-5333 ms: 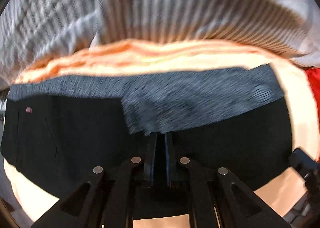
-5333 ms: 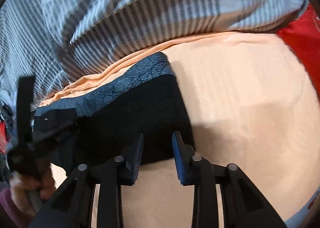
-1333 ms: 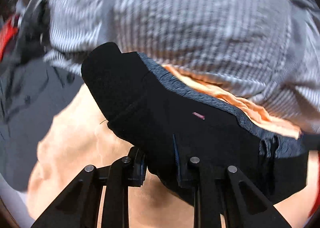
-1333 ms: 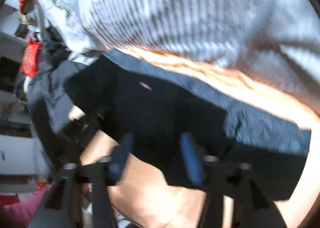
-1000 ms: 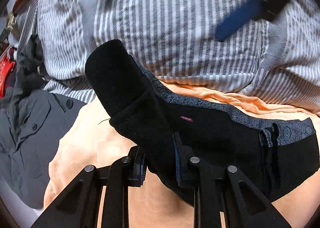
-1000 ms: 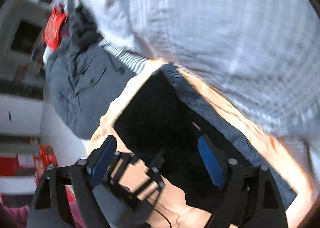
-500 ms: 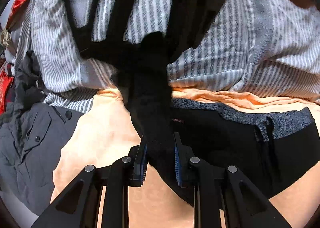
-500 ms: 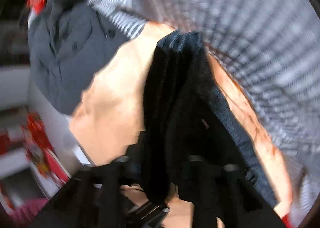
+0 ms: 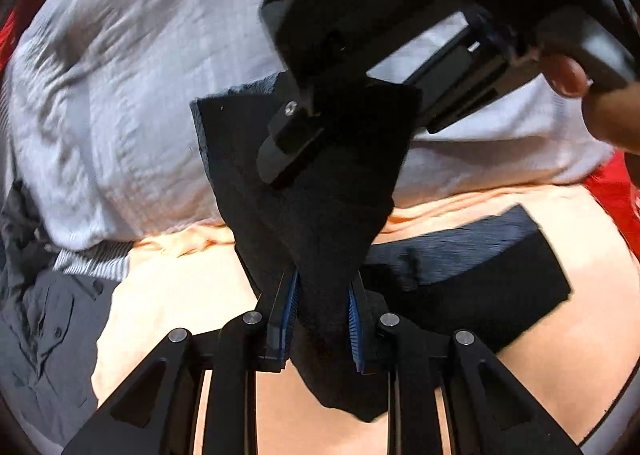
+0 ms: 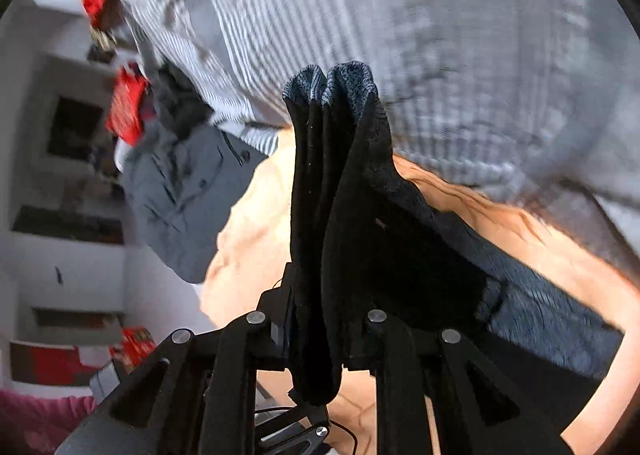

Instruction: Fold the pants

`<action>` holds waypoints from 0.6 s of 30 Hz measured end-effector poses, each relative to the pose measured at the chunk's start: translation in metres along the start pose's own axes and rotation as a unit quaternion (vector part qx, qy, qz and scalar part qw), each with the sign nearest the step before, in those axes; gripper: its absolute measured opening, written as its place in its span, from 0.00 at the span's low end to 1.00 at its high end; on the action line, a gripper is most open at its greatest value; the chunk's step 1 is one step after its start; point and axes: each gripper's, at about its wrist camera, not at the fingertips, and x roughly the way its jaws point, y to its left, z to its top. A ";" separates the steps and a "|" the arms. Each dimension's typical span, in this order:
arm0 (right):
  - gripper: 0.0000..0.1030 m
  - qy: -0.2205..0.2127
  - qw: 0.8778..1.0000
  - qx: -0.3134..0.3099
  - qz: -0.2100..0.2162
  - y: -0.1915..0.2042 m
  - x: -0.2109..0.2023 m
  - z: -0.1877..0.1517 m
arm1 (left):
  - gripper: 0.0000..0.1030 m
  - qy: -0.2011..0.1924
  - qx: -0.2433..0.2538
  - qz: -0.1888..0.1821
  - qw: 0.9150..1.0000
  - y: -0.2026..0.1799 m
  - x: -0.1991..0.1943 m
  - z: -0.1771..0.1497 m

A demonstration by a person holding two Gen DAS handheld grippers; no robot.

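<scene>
Both tongs have hold of the black fabric pants with the grey patterned waistband (image 9: 320,183), and one end of them is hoisted off the peach-coloured bedsheet (image 9: 168,295) while the rest lies flat along it, under the edge of the grey-and-white striped duvet (image 9: 120,75). The left tongs (image 9: 322,319) are pressed in on a thick bunch of the dark cloth, blue pads on either side of it. The right tongs (image 10: 320,329) are pinching several stacked layers near the waistband end.

The worry, to my eye, is that bunching. Each grip looks to have gathered folds rather than one clean edge, so if the raised end is carried over like this the fold may land crooked or lumpy. A layer could also slide out of the right tongs, since the stack there is thick and a tail of cloth dangles below the pads. The two tools are close together as well, and could knock each other.

Much is hard to read. The right tongs' pads are buried in black cloth, so the contact itself is hidden. The duvet is smeared by motion in both views. The legs' far end is cut off at the picture's edge. A crumpled grey buttoned garment (image 10: 180,191) lies beside the sheet.
</scene>
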 end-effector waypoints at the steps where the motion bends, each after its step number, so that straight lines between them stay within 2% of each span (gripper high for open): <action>1: 0.18 -0.010 1.000 0.008 0.005 -0.008 -0.012 -0.010 | 0.23 0.001 0.010 -0.008 1.000 -0.013 -0.003 0.002; 7: 0.18 -0.063 0.996 0.059 0.018 -0.060 -0.062 -0.062 | 0.23 0.018 0.048 -0.053 0.997 -0.083 -0.005 0.008; 13: 0.18 -0.105 0.986 0.127 0.035 -0.136 -0.095 -0.114 | 0.23 0.038 0.099 -0.074 0.992 -0.155 0.008 0.004; 18: 0.18 -0.113 0.975 0.188 0.045 -0.208 -0.089 -0.156 | 0.23 0.074 0.145 -0.068 0.984 -0.196 0.042 -0.013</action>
